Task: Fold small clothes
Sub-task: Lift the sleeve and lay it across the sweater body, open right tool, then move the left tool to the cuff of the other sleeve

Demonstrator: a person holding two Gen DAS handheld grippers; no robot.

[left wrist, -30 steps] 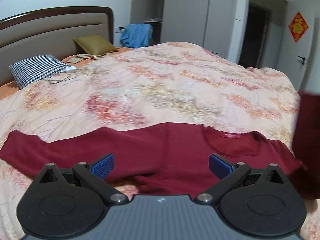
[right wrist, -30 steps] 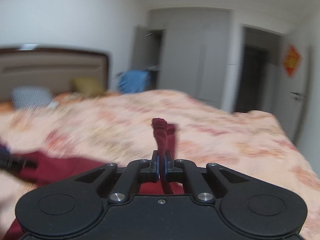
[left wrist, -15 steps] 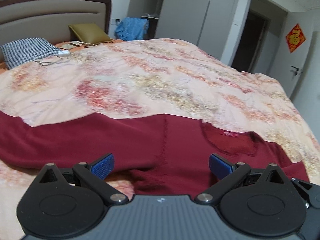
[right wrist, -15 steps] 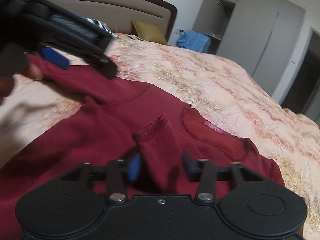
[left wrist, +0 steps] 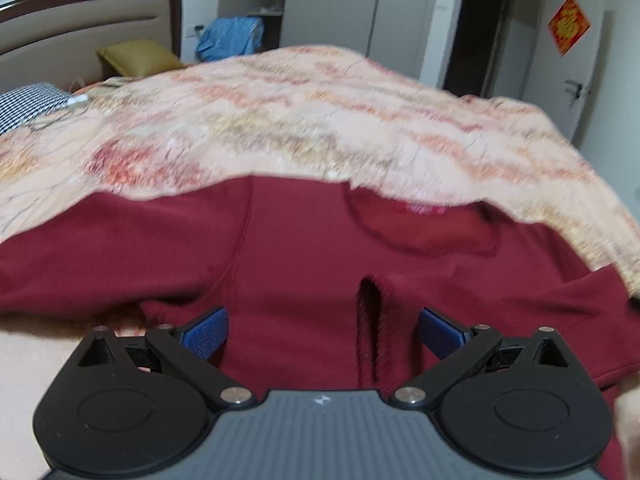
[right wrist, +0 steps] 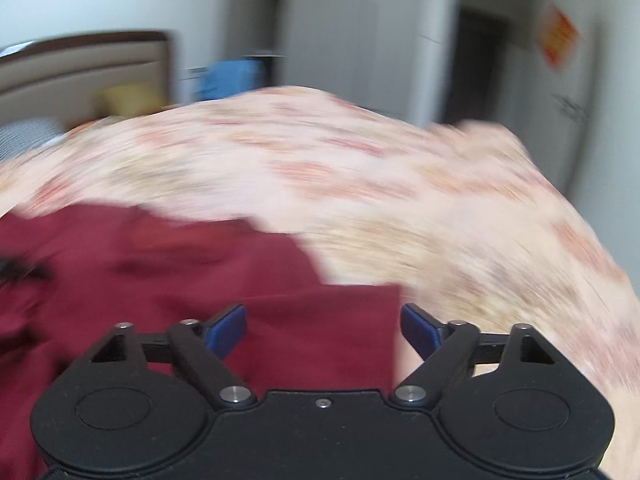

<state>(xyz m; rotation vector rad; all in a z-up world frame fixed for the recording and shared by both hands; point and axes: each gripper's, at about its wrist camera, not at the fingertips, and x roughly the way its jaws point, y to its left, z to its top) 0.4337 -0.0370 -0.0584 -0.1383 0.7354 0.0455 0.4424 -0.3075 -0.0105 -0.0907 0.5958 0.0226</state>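
Note:
A dark red long-sleeved top [left wrist: 296,256] lies spread on the floral quilt [left wrist: 320,120], neckline [left wrist: 424,228] toward the far side. One sleeve's ribbed cuff [left wrist: 370,328] is folded in over the body. My left gripper [left wrist: 322,330] hovers low over that cuff, blue pads wide apart and open, nothing pinched. In the blurred right wrist view the same top [right wrist: 168,280] fills the lower left. My right gripper [right wrist: 322,330] is over its right edge, jaws opening, pads clear of the cloth.
The bed's headboard [left wrist: 80,24] is at the far left with a checked pillow [left wrist: 28,104] and an olive cushion [left wrist: 136,56]. A cable [left wrist: 60,114] lies near the pillows. Blue clothing [left wrist: 230,40] sits beyond the bed. Wardrobe doors and a dark doorway [left wrist: 476,36] stand behind.
My right gripper let go of the sleeve cuff, opened wide and swung to the right. The cuff now lies on the top's body. My left gripper sank closer to the top.

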